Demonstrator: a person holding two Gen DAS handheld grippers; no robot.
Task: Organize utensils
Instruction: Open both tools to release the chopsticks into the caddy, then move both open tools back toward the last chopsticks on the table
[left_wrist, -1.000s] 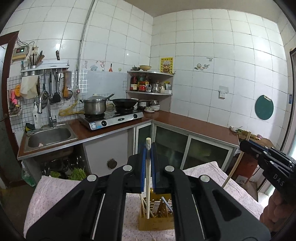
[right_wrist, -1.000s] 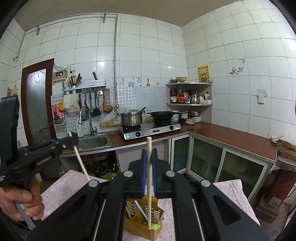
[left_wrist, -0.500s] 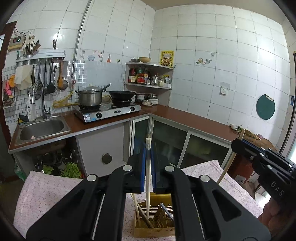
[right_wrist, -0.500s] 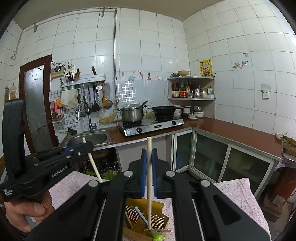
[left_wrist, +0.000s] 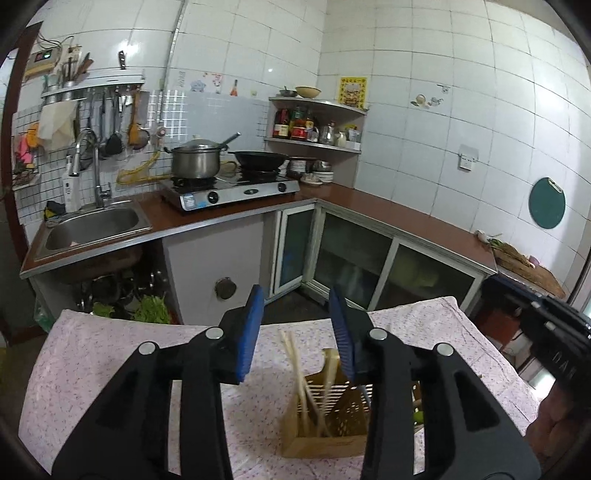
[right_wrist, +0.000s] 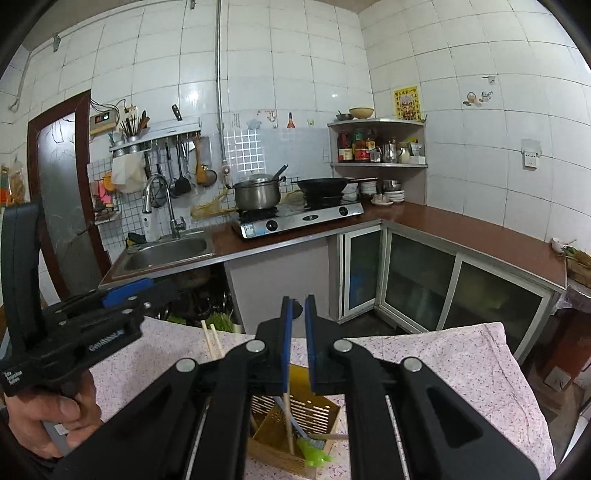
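Now the left claw (left_wrist: 297, 332) is opening, its blue pads clear of the chopsticks (left_wrist: 295, 360) standing in the wooden utensil holder (left_wrist: 325, 443) on the cloth-covered worktop (left_wrist: 110, 354). Over that holder, the right claw (right_wrist: 299, 339) shows a narrow gap, gripping nothing.

On the side of the left gripper (right_wrist: 122, 295), seen left of the right gripper's fingers, we read "GenRobot.ai" in white, and at the far right of the left wrist view we make out the letters "DA" on the right gripper's (left_wrist: 554, 332) black body.
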